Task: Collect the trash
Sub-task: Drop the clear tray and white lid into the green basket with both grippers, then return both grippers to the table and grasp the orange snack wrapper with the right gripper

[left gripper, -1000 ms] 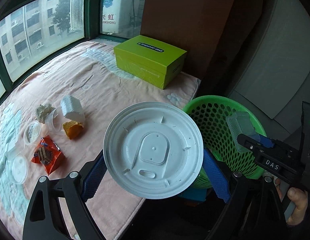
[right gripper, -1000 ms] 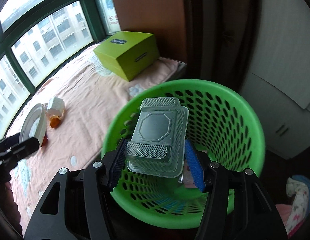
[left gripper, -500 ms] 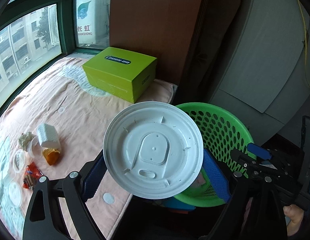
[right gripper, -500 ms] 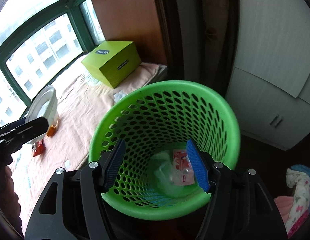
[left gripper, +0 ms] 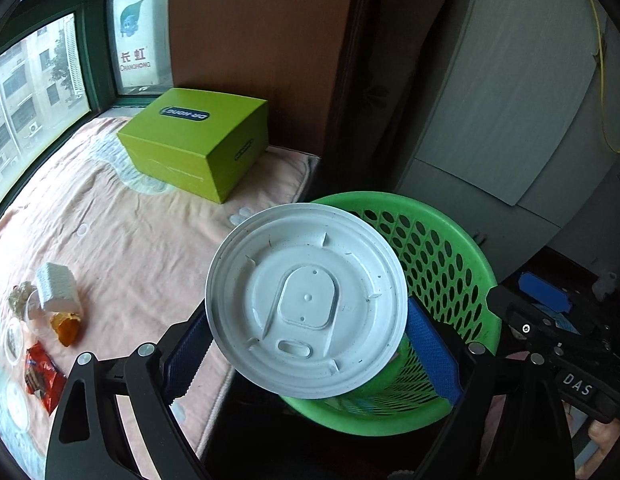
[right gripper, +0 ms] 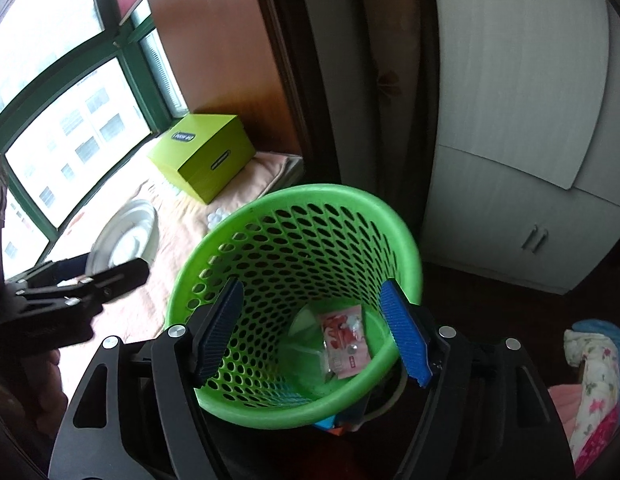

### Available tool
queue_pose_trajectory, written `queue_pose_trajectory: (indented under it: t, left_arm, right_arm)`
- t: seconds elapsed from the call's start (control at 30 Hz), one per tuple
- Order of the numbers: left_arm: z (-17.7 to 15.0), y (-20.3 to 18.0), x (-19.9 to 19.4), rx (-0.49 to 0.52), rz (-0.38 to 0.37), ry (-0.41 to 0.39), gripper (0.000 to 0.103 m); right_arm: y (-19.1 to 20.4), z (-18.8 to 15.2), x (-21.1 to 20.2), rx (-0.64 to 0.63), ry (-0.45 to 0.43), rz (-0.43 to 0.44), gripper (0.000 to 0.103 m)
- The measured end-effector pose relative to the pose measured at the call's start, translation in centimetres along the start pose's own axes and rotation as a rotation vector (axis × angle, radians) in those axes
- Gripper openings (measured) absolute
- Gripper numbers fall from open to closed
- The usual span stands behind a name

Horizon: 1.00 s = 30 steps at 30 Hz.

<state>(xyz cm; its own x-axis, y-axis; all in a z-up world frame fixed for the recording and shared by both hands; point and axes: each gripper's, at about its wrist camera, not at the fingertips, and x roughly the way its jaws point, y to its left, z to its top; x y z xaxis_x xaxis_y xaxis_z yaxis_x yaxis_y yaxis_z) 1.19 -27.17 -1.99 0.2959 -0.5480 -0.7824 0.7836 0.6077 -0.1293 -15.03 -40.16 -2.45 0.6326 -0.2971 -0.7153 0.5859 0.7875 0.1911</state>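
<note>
Over the green basket [right gripper: 298, 296], that's where my right gripper [right gripper: 314, 330] hangs, and its jaws have just been opening, with nothing between them now. The clear plastic tray they clamped a second ago is gone from the blue pads; I make out a pale clear shape on the basket floor beside a pink wrapper [right gripper: 346, 336], which I take to be it (hard to be sure through the mesh). One piece banked, then.

My left gripper [left gripper: 306, 328] has swung across from the bed toward the basket: the green rim [left gripper: 450, 240], a moment ago off to the side, now sits right behind the white lid [left gripper: 306, 300]. The jaws stand wide, pads pressed on the lid's two edges, lid held face-up to my camera. Next drop looks like this one.

Smaller stuff waits on the pink blanket [left gripper: 130, 240]: a white block [left gripper: 56, 286], an orange scrap [left gripper: 66, 326], a red wrapper [left gripper: 40, 378].
</note>
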Motion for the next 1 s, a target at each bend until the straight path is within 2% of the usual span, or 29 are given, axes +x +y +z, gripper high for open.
queue_pose_trajectory:
  t: [0.2, 0.47, 0.73, 1.0]
  left_arm:
    - [0.3, -1.3, 1.0, 0.015, -0.040, 0.010, 0.091]
    - [0.0, -0.7, 0.3, -0.002, -0.029, -0.001, 0.094]
    - [-1.9, 4.0, -2.7, -0.094, 0.072, -0.029, 0.094]
    - [-5.5, 12.0, -6.3, -0.267, 0.208, -0.050, 0.094]
  right_arm:
    - [-0.6, 0.1, -0.6, 0.017, -0.012, -0.004, 0.072]
    - [0.3, 0.1, -0.8, -0.005, -0.018, 0.015, 0.074]
    - [4.1, 0.4, -0.2, -0.083, -0.006, 0.091, 0.076]
    - [11.1, 0.4, 1.5, -0.221, 0.023, 0.196, 0.079]
